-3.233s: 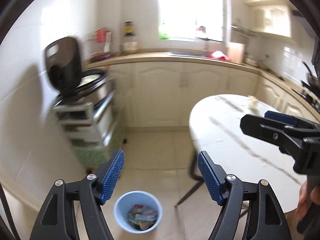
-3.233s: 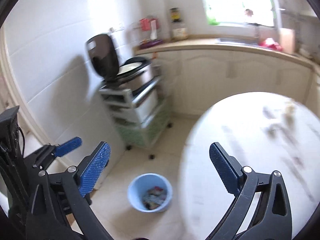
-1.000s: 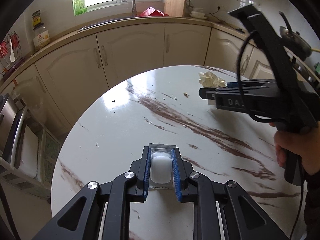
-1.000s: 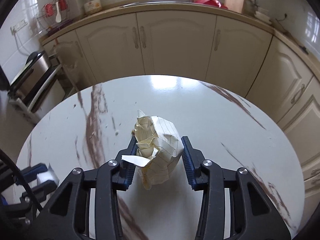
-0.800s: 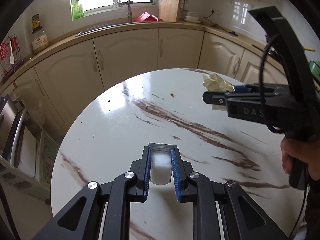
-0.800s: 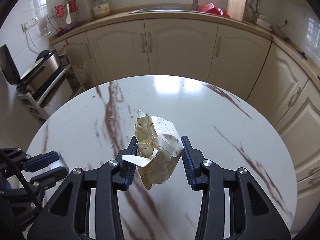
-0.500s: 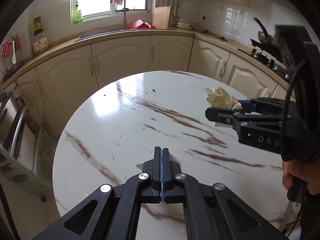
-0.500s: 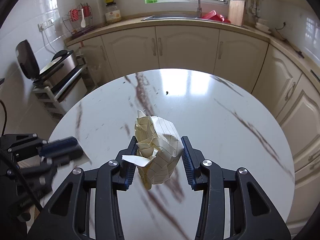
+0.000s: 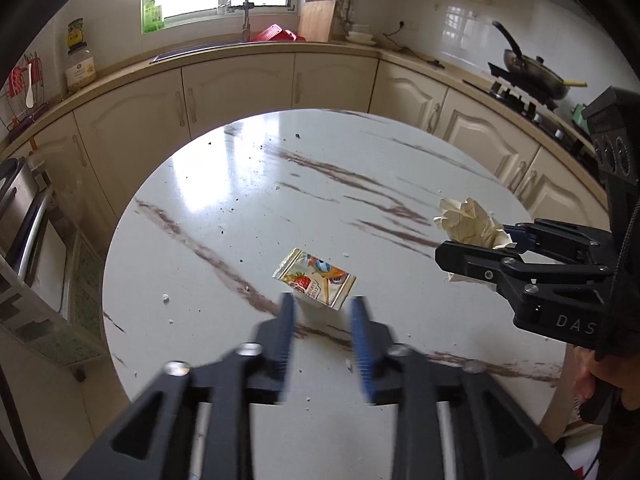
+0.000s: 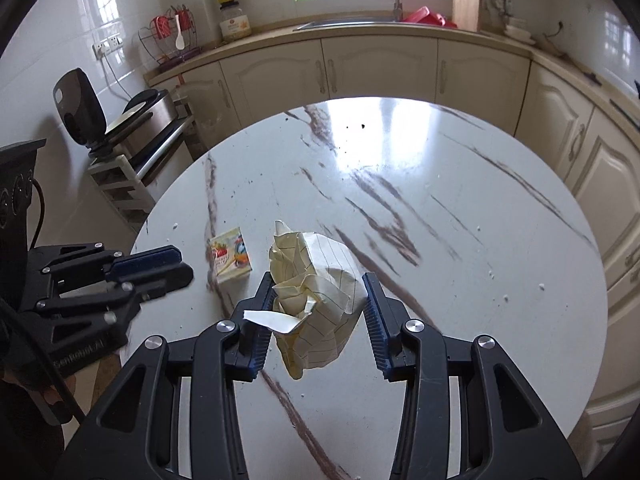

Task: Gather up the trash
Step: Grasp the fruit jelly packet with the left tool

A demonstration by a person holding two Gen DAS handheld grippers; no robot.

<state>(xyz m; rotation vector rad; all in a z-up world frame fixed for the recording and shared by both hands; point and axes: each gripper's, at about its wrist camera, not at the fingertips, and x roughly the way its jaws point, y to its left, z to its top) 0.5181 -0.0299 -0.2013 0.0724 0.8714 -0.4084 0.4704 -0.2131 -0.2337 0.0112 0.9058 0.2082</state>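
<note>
A small colourful wrapper packet (image 9: 314, 278) lies on the round white marble table (image 9: 224, 200), just ahead of my left gripper (image 9: 324, 316), which is open and empty with the packet's near edge between its blurred fingertips. The packet also shows in the right wrist view (image 10: 231, 256). My right gripper (image 10: 318, 312) is shut on a crumpled ball of yellow lined paper (image 10: 316, 292) and holds it above the table. In the left wrist view the paper ball (image 9: 470, 222) sticks out of the right gripper at the right.
Cream kitchen cabinets (image 9: 240, 92) and a counter with a sink curve behind the table. A rack with an open-lidded appliance (image 10: 120, 120) stands left of the table. A pan (image 9: 532, 76) sits on the stove at the right. Small crumbs dot the table.
My left gripper has opened and the packet it held now lies on the table ahead of it. The right gripper still holds the paper ball, drawn back a little.
</note>
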